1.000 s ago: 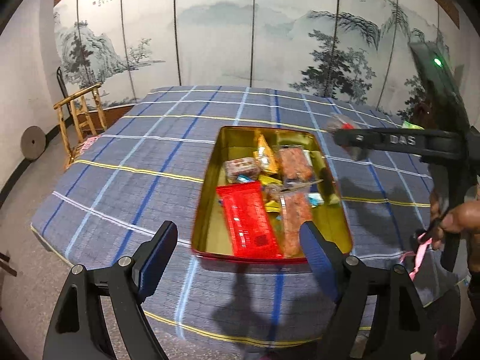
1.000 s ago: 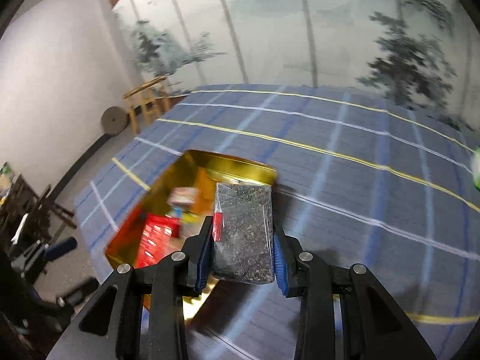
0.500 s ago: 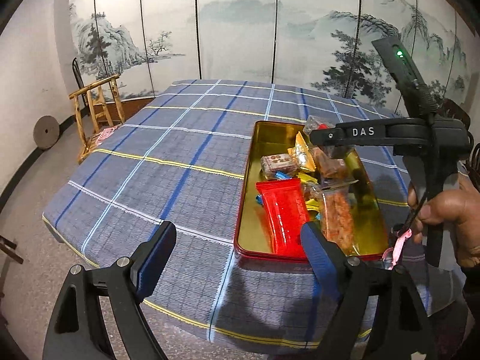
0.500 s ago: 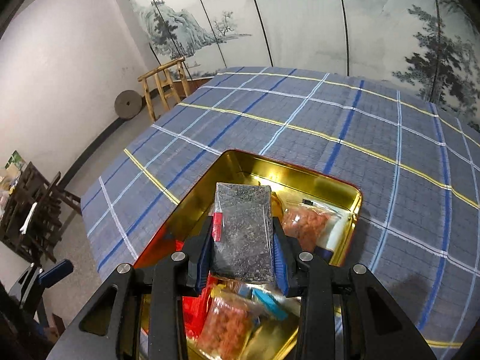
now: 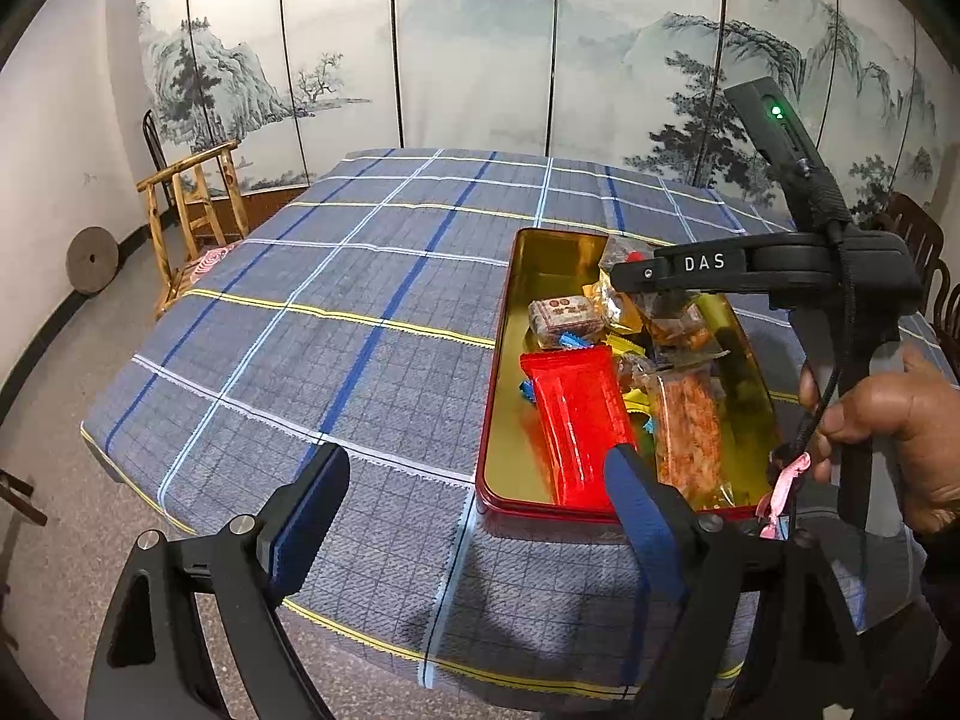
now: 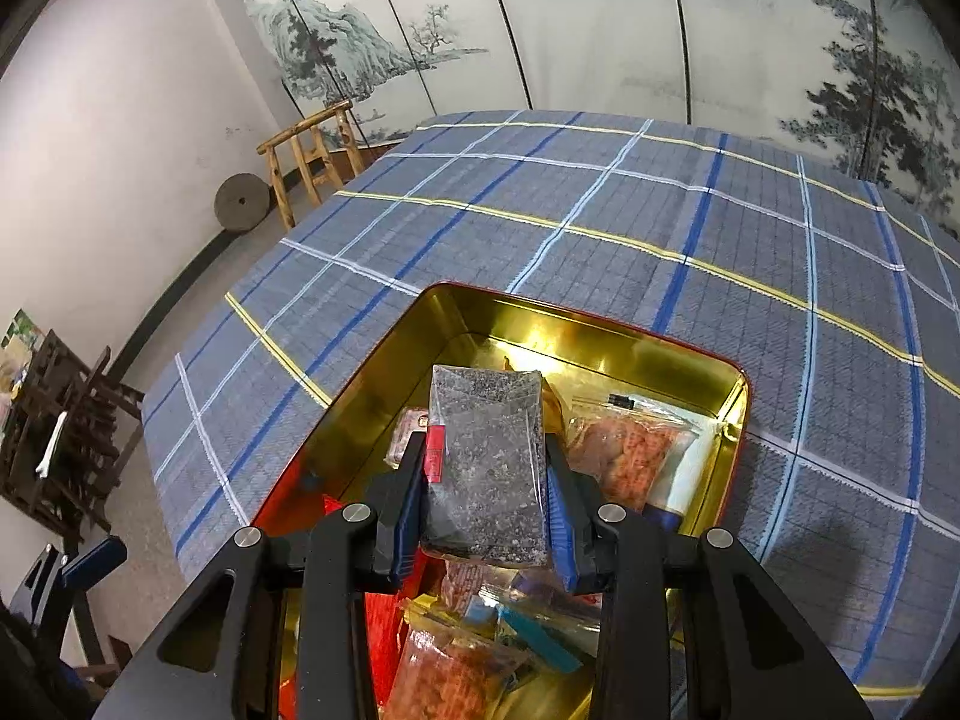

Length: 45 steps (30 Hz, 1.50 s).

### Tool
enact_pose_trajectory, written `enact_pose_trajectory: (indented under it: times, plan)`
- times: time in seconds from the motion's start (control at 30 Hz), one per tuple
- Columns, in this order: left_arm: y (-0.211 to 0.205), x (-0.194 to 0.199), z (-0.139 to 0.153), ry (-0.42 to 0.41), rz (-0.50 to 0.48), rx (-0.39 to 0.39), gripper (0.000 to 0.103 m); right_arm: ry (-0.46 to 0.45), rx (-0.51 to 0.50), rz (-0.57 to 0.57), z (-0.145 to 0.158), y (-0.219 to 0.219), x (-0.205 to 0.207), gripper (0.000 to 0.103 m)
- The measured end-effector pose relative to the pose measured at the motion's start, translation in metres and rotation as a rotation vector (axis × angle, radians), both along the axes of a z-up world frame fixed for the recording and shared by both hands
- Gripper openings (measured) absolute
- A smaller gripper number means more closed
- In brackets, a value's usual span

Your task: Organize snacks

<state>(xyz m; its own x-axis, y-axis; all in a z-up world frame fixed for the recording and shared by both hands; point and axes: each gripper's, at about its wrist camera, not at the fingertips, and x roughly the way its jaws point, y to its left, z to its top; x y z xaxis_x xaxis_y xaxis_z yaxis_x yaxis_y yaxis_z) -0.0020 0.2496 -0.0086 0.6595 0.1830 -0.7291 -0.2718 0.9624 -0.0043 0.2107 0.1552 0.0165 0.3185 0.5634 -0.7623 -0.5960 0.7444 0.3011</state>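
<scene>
Right gripper point(image 6: 487, 501) clamped on dark packet point(image 6: 487, 450), hanging above tin point(image 5: 501, 360) near its far end. Left gripper point(image 5: 474, 516) spread wide, empty, at tin's near rim. Advisable: lower packet into bare gold floor at far end, clear of red pack point(image 5: 576, 414) and orange bags point(image 6: 630, 450), then release low. Packet's underside and print unreadable; snacks beneath right gripper partly hidden.

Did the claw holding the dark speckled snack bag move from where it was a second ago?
Yes. The right gripper with the dark speckled packet came from over the tablecloth to above the gold tin.
</scene>
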Motion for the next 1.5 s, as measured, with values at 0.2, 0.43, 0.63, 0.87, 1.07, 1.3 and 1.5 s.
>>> enact_pose_trajectory:
  times: [0.2, 0.43, 0.63, 0.87, 1.07, 1.3, 1.5]
  plan:
    - [0.001, 0.0, -0.001, 0.003, -0.002, 0.0, 0.084, -0.001, -0.003, -0.001, -0.001, 0.001, -0.001, 0.036]
    - [0.001, 0.0, -0.003, 0.006, -0.001, -0.002, 0.084, -0.005, 0.006, -0.007, -0.001, 0.004, 0.0, 0.038]
    - [0.0, 0.0, -0.005, 0.011, -0.002, 0.0, 0.085, -0.029, 0.017, 0.002, 0.01, 0.005, -0.005, 0.038]
    - [-0.003, -0.002, -0.003, 0.004, -0.004, 0.013, 0.085, -0.095, 0.09, 0.032, 0.036, -0.004, -0.032, 0.041]
    - [-0.013, -0.007, 0.004, -0.054, -0.025, 0.036, 0.086, -0.316, 0.065, 0.022, 0.059, -0.029, -0.091, 0.067]
    - [-0.026, -0.022, 0.016, -0.194, -0.01, 0.092, 0.089, -0.543, 0.029, -0.109, 0.071, -0.071, -0.149, 0.09]
    - [-0.029, -0.029, 0.03, -0.235, 0.01, 0.089, 0.089, -0.663, 0.012, -0.147, 0.083, -0.095, -0.189, 0.099]
